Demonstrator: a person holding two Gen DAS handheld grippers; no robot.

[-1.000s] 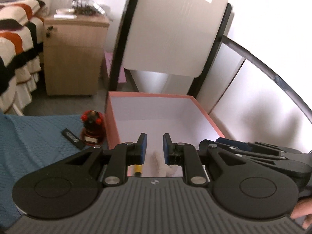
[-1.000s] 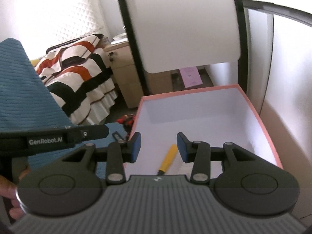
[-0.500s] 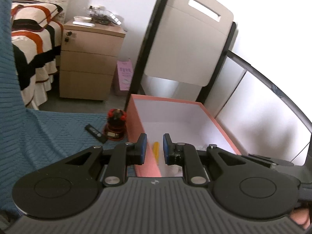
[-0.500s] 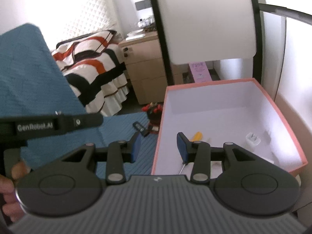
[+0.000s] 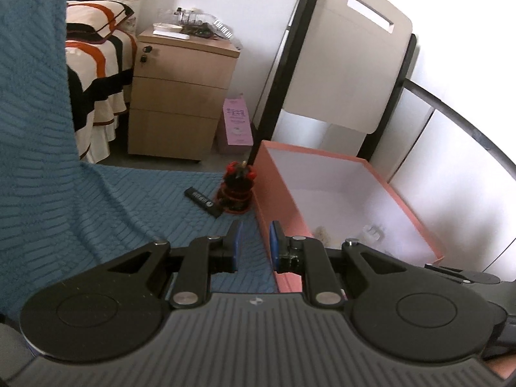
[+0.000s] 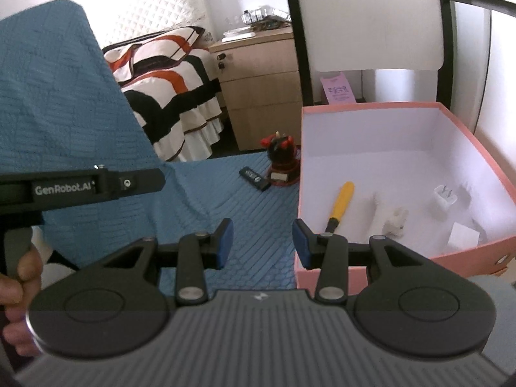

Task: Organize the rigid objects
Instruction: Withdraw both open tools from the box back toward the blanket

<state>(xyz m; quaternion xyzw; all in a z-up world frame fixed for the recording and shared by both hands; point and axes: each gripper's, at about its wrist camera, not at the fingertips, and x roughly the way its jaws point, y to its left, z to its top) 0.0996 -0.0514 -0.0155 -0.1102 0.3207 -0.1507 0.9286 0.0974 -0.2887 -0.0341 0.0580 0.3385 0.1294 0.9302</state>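
While both grippers' fingers sit closed, empty | yellow-handled tool in pink box points toward camera

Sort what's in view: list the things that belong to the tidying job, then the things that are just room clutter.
Job:
pink box
yellow-handled tool, in the box
white plug, in the box
red and black figurine, on the blue cover beside the box
black stick, beside the figurine

Just there:
striped bed
wooden drawer unit
pink packet on the floor
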